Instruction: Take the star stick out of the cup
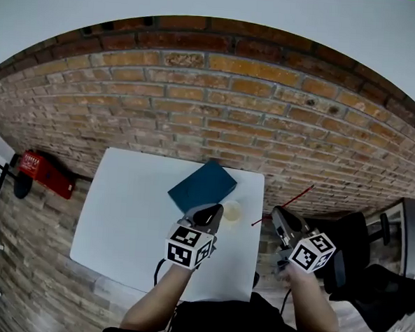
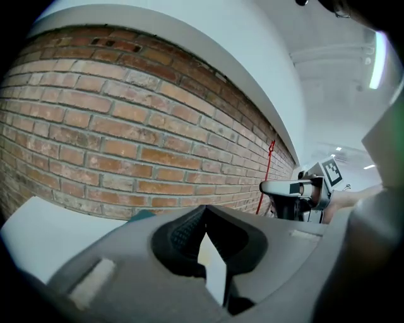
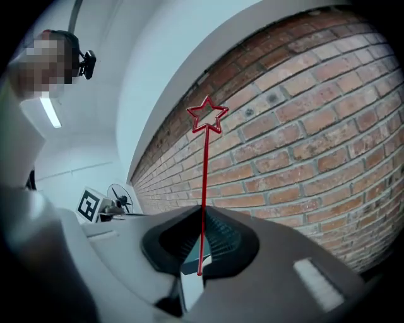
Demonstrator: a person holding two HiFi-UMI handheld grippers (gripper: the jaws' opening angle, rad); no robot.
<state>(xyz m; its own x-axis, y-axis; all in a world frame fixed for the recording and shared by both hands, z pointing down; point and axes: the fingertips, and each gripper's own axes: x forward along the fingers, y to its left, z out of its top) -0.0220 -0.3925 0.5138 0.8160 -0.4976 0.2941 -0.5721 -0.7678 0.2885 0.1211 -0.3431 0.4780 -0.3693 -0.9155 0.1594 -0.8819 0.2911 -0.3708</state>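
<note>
Red star stick (image 3: 203, 164) btwn tight R gripper (image 3: 202, 217) jaws

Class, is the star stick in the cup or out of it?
Out. The right gripper pinches the star stick between its jaws, beside the cup on the table.

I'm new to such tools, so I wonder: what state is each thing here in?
Thin red star-topped stick: out of the pale plastic cup, held aloft.
Right gripper: shut on the stick.
Left gripper: jaws together, nothing between.
Cup: upright, nothing sticking out.
Dark teal book: closed, lying flat.
</note>
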